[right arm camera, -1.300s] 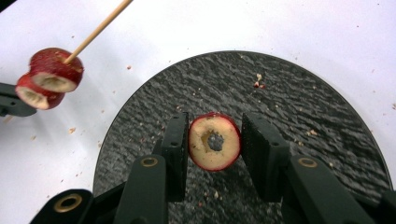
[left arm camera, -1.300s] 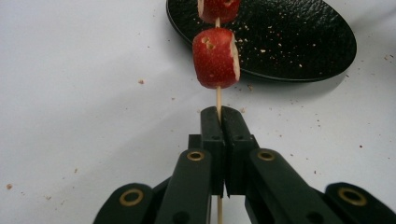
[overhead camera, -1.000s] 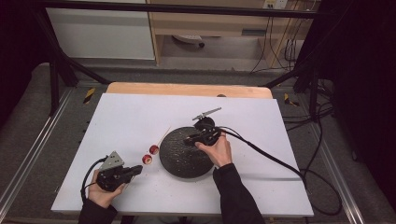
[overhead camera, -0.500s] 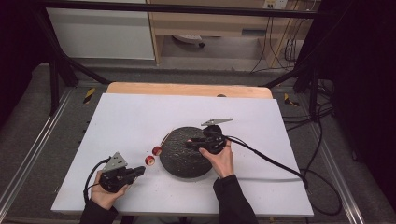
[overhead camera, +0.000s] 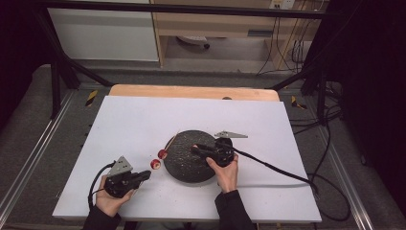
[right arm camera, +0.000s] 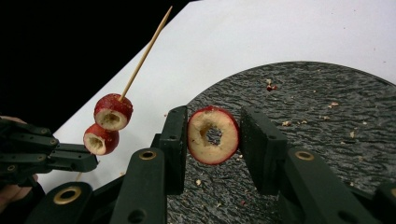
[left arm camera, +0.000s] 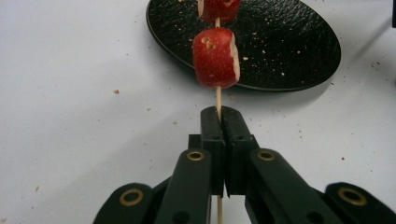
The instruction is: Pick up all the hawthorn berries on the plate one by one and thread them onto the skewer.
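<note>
My left gripper (overhead camera: 145, 175) (left arm camera: 222, 114) is shut on the lower end of a thin wooden skewer (left arm camera: 218, 98) that points toward the black plate (overhead camera: 184, 168). Two red cored fruit pieces (overhead camera: 155, 164) (overhead camera: 163, 154) are threaded on it, just left of the plate's rim. In the right gripper view the skewer (right arm camera: 144, 56) and both pieces (right arm camera: 113, 112) (right arm camera: 100, 140) hang at the left. Over the plate's middle, my right gripper (overhead camera: 195, 149) (right arm camera: 213, 114) holds an upright cored red fruit slice (right arm camera: 204, 150) between its jaws.
The plate (right arm camera: 317, 121) lies on a white table sheet (overhead camera: 143, 120) and carries small crumbs. Each gripper trails a black cable; the right one's cable (overhead camera: 277, 170) runs off to the right. A wooden strip (overhead camera: 191, 92) borders the table's far edge.
My right gripper has moved left across the plate, toward the skewer. My left gripper has shifted slightly right and kept hold of the skewer.
</note>
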The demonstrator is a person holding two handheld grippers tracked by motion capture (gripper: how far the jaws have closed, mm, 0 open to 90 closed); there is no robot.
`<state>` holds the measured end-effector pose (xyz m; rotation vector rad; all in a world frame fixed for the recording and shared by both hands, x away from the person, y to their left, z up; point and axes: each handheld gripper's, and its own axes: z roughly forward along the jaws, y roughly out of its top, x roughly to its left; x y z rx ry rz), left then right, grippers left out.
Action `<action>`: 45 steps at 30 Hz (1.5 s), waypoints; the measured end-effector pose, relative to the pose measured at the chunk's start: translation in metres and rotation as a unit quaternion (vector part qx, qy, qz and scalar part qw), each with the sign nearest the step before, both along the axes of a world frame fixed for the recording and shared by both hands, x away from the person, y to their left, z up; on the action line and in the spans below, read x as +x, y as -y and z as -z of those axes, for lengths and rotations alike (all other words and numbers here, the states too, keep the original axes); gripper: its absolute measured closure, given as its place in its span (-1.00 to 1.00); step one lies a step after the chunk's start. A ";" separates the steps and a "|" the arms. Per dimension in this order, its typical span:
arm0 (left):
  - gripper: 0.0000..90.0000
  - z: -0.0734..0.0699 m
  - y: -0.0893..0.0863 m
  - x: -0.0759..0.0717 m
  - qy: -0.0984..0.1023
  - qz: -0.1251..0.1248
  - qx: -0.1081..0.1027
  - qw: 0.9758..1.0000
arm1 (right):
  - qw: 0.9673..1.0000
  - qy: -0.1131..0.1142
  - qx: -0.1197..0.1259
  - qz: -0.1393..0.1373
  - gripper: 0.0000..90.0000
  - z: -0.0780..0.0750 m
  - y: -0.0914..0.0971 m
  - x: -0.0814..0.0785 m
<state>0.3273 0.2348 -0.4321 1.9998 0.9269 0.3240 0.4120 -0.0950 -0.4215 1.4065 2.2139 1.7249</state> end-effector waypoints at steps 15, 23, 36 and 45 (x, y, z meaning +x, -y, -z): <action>0.97 0.000 0.010 -0.001 0.002 -0.006 -0.011 1.000 | 0.995 0.027 0.070 0.061 0.41 0.013 0.008 -0.013; 0.97 0.000 0.018 -0.003 0.003 -0.005 -0.014 1.000 | 0.991 0.048 0.101 0.077 0.41 0.014 0.006 -0.016; 0.97 0.001 0.027 -0.006 0.007 -0.001 -0.020 1.000 | 0.982 0.079 0.137 0.105 0.41 0.007 0.008 -0.015; 0.97 0.001 0.031 -0.007 0.010 -0.001 -0.024 1.000 | 0.976 0.093 0.159 0.119 0.41 -0.002 0.012 -0.010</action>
